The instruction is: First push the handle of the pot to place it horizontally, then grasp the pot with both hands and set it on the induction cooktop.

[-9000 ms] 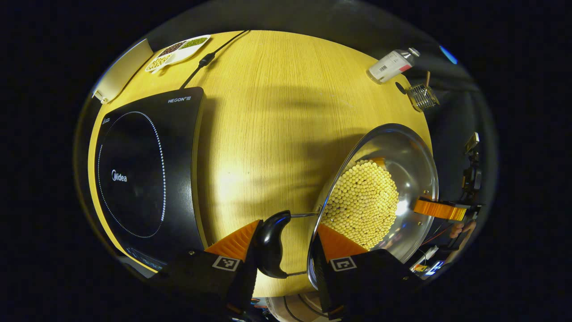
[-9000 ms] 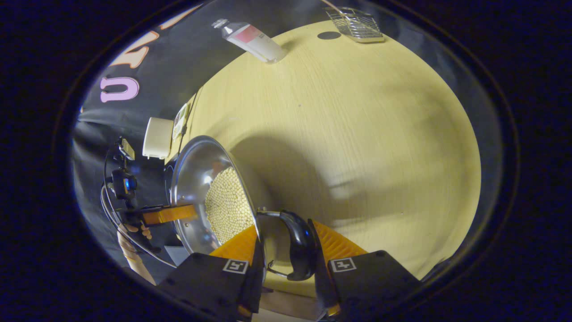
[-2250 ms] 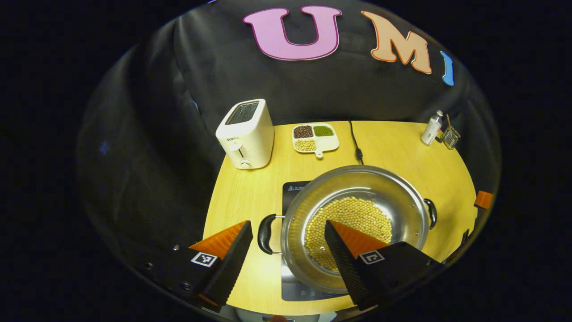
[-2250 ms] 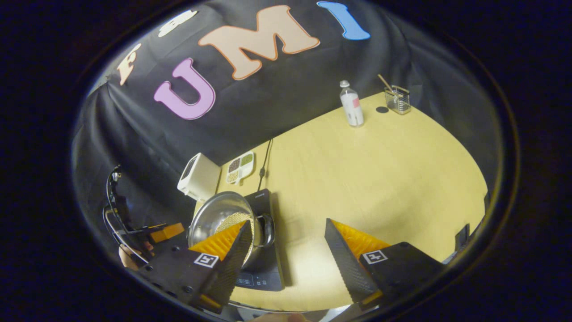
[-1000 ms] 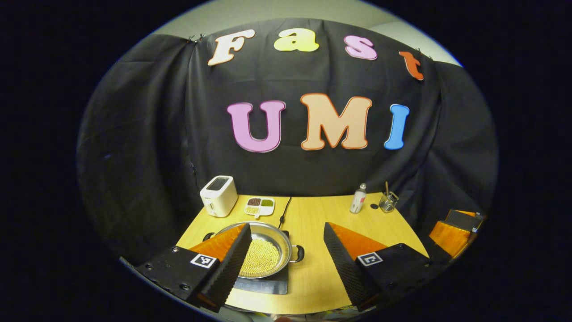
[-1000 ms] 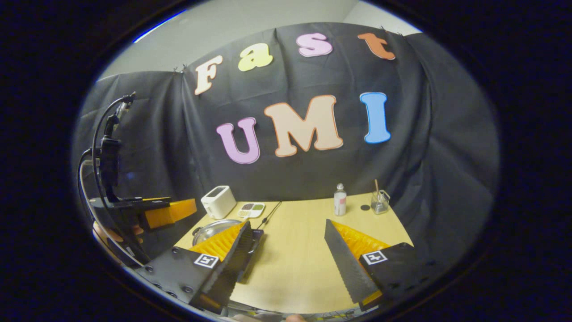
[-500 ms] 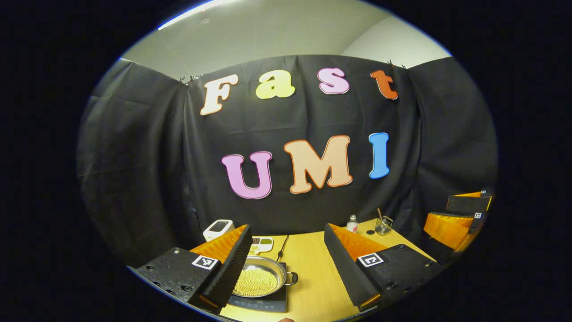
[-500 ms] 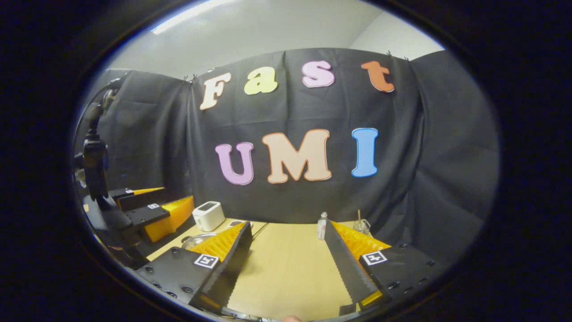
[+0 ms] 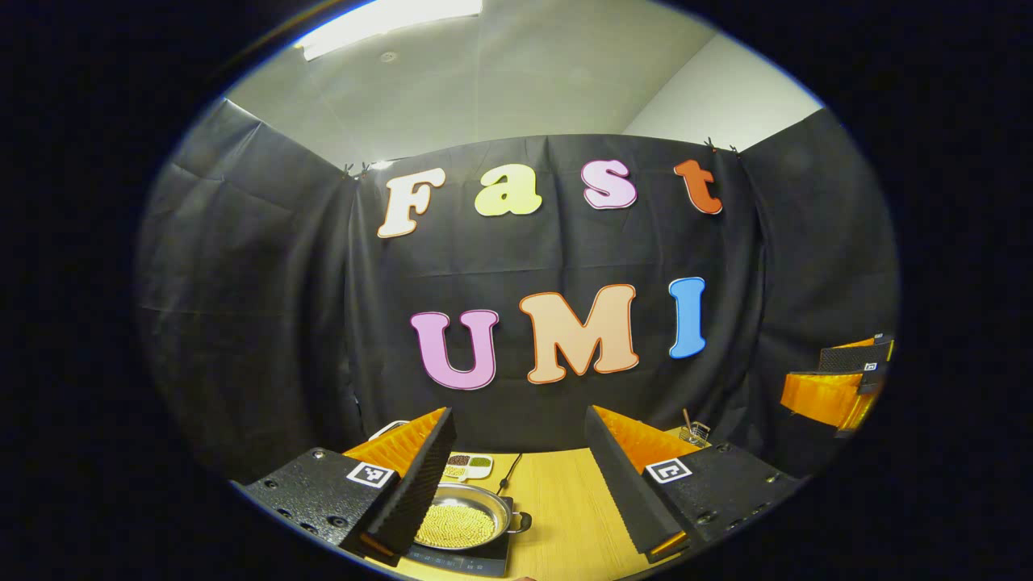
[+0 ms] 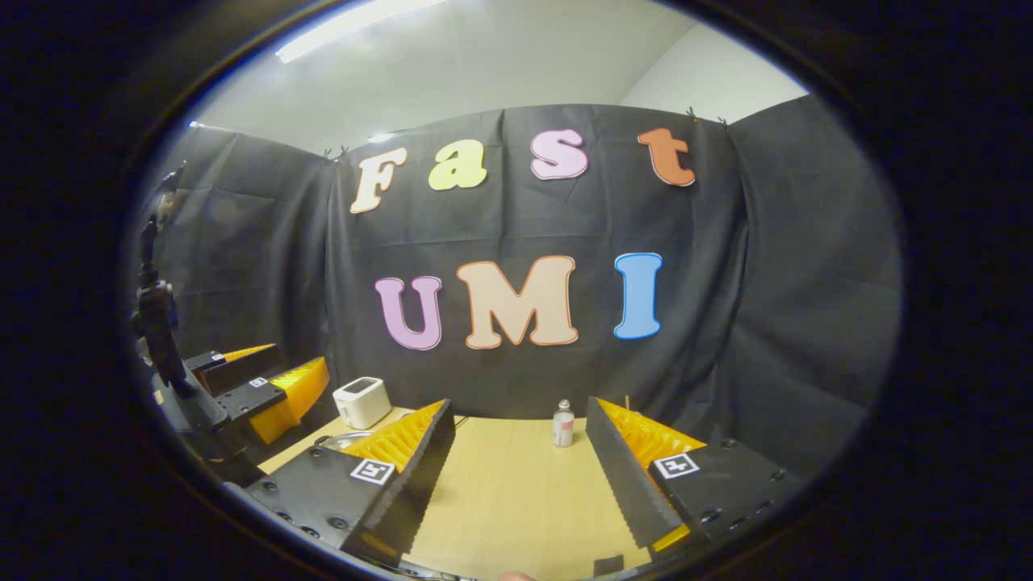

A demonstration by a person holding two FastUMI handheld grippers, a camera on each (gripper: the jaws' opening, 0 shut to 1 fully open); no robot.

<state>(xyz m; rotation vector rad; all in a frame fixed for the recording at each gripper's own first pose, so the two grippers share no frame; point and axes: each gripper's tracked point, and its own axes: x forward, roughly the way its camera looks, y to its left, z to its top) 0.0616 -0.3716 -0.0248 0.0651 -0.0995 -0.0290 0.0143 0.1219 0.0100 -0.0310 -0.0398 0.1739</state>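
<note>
The steel pot [image 9: 497,508], holding yellow beans, stands on the black induction cooktop [image 9: 456,558] far below in the left gripper view, one black handle [image 9: 523,523] pointing right. My left gripper [image 9: 516,417] is open and empty, high above and back from the table. It also appears at the left edge of the right gripper view, as the left gripper [image 10: 258,387]. My right gripper [image 10: 518,406] is open and empty, raised over the table. A sliver of the pot's rim [image 10: 339,440] peeks out behind its left finger. At the right edge of the left gripper view the right gripper [image 9: 839,387] hangs in the air.
A white toaster [image 10: 361,401] and a divided dish of beans [image 9: 466,464] stand at the back left of the wooden table [image 10: 508,492]. The cooktop's cable [image 9: 508,474] runs to the back. A small bottle [image 10: 562,424] and a wire holder [image 9: 694,432] stand at the back right.
Nine seconds ago both grippers were shut on the pot's handles. Both are open now and have risen and drawn back, tilting upward, with the pot left on the cooktop.
</note>
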